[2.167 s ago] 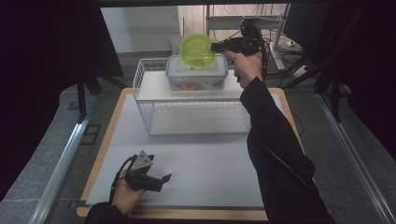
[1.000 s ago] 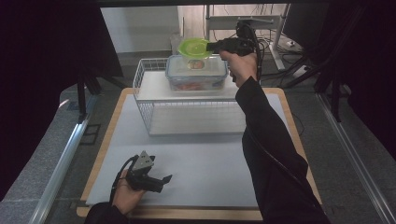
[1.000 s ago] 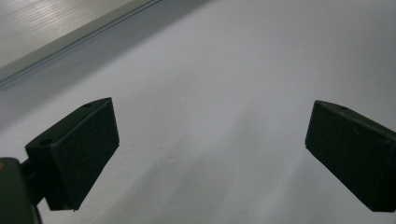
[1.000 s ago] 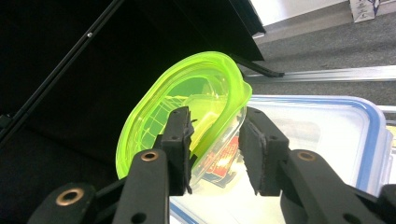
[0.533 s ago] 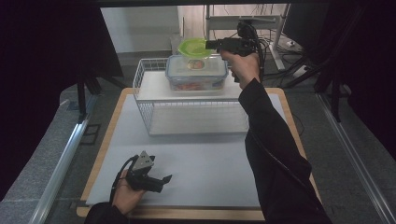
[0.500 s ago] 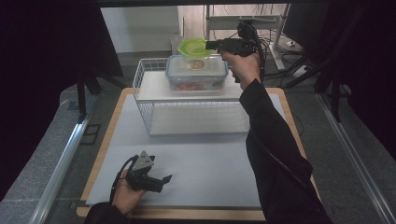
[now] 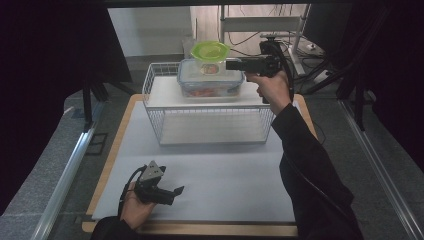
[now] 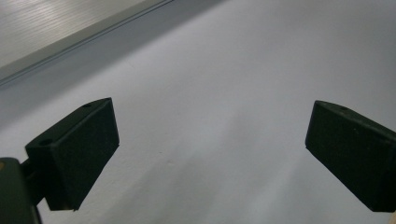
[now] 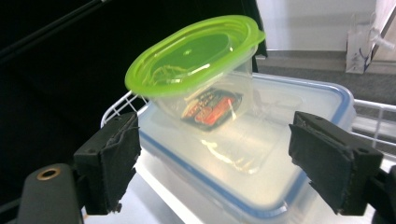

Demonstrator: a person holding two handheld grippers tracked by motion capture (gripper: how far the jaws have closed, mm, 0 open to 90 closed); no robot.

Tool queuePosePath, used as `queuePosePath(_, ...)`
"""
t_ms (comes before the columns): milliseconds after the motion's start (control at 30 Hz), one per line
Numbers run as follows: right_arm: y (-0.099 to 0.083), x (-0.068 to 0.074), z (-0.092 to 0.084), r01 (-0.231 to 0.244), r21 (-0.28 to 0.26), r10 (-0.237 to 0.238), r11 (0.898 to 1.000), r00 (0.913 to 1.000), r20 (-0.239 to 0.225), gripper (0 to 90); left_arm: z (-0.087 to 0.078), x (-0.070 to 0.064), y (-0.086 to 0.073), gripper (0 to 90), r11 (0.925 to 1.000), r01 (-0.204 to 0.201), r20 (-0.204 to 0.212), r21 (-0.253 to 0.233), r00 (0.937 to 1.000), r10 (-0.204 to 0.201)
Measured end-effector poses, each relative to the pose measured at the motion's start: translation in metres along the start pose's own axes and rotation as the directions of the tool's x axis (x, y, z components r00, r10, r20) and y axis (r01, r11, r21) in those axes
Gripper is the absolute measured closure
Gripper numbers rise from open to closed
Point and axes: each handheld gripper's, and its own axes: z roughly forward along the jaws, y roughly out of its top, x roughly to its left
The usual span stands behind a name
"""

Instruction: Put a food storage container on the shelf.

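Here the right gripper (image 9: 229, 163) had its jaws wide apart, gripping nothing, just near the green-lidded tub (image 9: 198, 74) stacked on the blue-rimmed container (image 7: 210, 82) atop the wire rack (image 7: 210, 117). Withdrawing straight avoids toppling it. The left gripper (image 7: 172, 192) rested wide apart on the bench (image 7: 225, 185), empty.

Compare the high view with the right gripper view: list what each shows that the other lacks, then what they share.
High view alone: the left gripper low over the white mat, the person's forearms, and the whole wire rack.

Right gripper view alone: a red label inside the green-lidded tub, and the right gripper open with its jaws wide apart.

Both: the green-lidded tub resting on the blue-rimmed container atop the rack.
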Motion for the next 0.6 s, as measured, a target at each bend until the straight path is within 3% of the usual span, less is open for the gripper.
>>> queuePosePath(300, -0.02, 0.007, -0.019, 0.081, -0.003, -0.081, 0.997, 0.9967, 0.008, 14.2, -0.001, 0.0, 0.0, 1.9, 0.9997, 0.014, 0.013, -0.022, 0.9998, -0.013)
queuePosePath(600, -0.044, 0.018, -0.03, 0.157, 0.005, -0.157, 0.988, 0.9875, 0.017, 11.3, -0.001, 0.0, 0.001, 1.8, 0.9992, 0.018, 0.025, -0.034, 0.9995, -0.017)
